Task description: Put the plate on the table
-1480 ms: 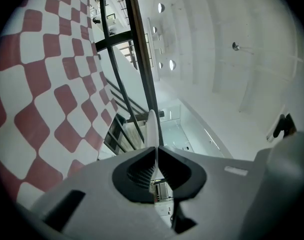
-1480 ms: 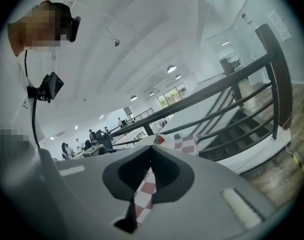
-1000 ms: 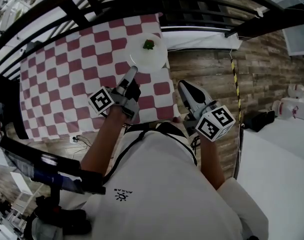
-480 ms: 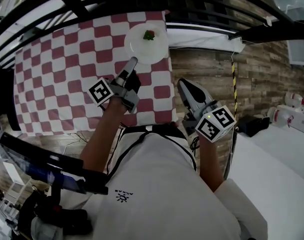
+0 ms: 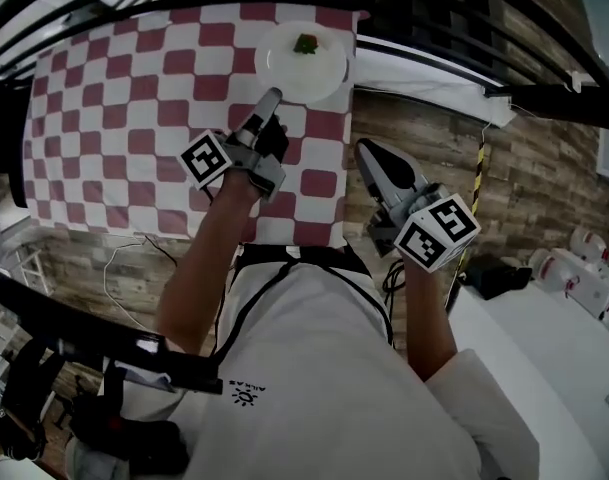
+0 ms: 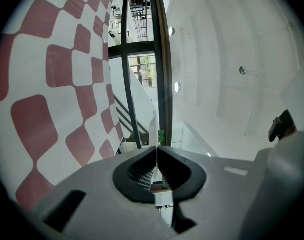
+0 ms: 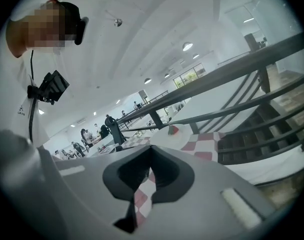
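Head view, steeply down: my left gripper [image 5: 271, 98] reaches out over the red-and-white checked table [image 5: 114, 118], its tip on the near rim of the white plate [image 5: 322, 68]. The plate is over the table's far right corner, wholly inside the table's edges, with a small green bit [image 5: 305, 43] on its far side. I cannot tell whether the plate's base rests on the table or hangs just above it. My right gripper [image 5: 366, 151] is off the table's right edge, over the wooden floor [image 5: 424, 138], near the table but apart from the plate. The left cube [image 5: 206, 158] and the right cube [image 5: 437, 231] sit at the hand end of each gripper, and my white shirt [image 5: 314, 368] fills the lower part of the picture. Left gripper view: the gripper is rolled on its side, so the checked table fills the left. The jaws are pinched on the plate's rim. The plate shows edge-on as a thin white sliver running straight out from the line where the pads meet, with the green bit just beside it. Right gripper view: the jaws are pressed together at the tips with nothing between them. Beyond them the plate and its green bit show over the checked corner, and a dark rail [image 7: 231, 73] crosses behind.
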Demonstrator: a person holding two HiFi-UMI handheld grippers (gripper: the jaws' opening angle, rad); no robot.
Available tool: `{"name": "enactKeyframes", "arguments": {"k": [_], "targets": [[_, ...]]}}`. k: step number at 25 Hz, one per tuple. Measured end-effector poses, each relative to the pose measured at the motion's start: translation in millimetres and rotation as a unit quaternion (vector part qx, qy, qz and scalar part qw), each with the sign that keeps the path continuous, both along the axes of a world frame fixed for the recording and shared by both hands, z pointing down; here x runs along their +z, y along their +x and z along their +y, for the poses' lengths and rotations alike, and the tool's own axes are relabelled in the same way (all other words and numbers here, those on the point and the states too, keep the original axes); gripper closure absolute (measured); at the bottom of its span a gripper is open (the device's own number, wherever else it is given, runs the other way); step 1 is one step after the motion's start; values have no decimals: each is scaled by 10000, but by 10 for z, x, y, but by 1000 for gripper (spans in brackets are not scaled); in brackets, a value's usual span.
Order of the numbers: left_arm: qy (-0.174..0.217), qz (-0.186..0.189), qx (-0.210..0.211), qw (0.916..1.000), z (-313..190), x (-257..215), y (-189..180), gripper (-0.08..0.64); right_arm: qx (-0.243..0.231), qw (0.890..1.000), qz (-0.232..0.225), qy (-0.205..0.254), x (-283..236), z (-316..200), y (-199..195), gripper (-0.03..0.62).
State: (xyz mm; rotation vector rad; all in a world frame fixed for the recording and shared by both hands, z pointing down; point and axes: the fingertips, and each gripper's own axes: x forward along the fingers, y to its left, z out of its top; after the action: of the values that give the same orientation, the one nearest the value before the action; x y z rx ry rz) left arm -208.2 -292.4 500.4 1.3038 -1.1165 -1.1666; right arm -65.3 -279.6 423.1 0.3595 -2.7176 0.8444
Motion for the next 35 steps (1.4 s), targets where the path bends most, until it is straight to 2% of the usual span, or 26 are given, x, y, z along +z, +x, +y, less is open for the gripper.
{"name": "enactKeyframes", "arguments": {"k": [12,35], "targets": [[-17,47,-423,9991,-337,331,0,542,-437,9990,23,-129,277,-320,47,583],[-222,147,-812,9963,-736,948,-98,543,-446,9981,165,-398,728,-711,147,583]]}}
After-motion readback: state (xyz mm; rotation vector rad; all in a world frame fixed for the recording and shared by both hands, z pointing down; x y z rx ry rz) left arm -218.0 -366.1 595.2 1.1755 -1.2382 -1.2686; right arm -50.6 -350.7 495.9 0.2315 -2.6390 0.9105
